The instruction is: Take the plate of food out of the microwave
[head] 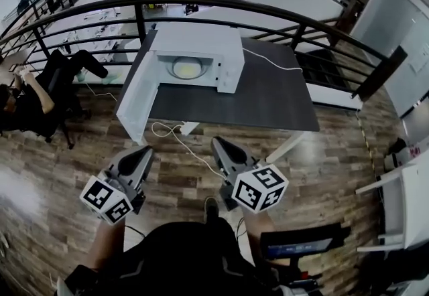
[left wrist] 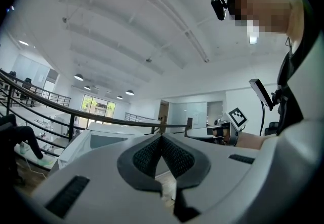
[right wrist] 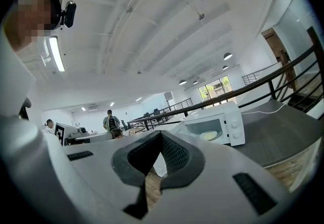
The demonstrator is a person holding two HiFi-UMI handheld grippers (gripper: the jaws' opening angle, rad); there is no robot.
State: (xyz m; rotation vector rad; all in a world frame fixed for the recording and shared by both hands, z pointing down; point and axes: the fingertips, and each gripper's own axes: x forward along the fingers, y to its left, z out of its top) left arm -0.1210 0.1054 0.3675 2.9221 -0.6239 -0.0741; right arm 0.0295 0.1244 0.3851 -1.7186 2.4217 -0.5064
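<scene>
The microwave point(head: 194, 60) sits on a dark tabletop point(head: 275, 97). Its door point(head: 137, 100) hangs wide open to the left. Inside it you can see the plate of food point(head: 187, 69), lying flat in the middle. The food looks pale yellow, but it is too small to tell what it is. A white cord point(head: 268, 60) runs across the tabletop behind the microwave.

The left claw point(head: 146, 151) and the right claw point(head: 218, 143) are both down low, close to the person's body and over the wood floor point(head: 60, 174). They are well apart from the tabletop. Both claws are pinched together at the tips, and there is nothing in either one.

I think the job is only at its start, because the plate has not been touched. Next, the person needs to step up to the tabletop, open one claw, and reach into the microwave. The claw should pinch the rim of the plate and keep it flat so no food slides off.
</scene>
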